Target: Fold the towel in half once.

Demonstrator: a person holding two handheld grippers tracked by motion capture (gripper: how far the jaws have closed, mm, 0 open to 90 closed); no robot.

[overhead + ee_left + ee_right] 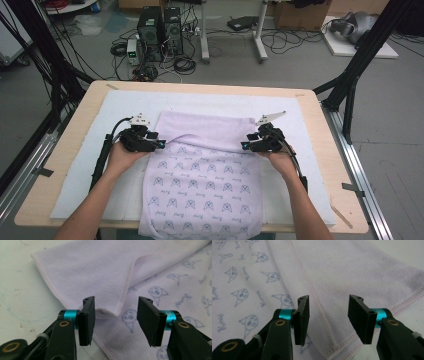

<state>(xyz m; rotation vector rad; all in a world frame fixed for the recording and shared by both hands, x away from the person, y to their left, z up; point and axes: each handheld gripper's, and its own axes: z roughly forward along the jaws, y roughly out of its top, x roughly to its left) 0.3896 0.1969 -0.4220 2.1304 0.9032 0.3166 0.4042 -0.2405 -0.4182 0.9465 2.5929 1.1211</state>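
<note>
Two hand-held black grippers sit low over the pale lilac printed towel [202, 185] spread on the white-padded wooden table [70, 165]. Left gripper [116, 317] and right gripper [328, 315] both stand released, jaws parted with the folded-over hem between them but unpinched. Judging by this, the far flap was just laid; draw both hands straight back so the fold stays flat and even.
</note>
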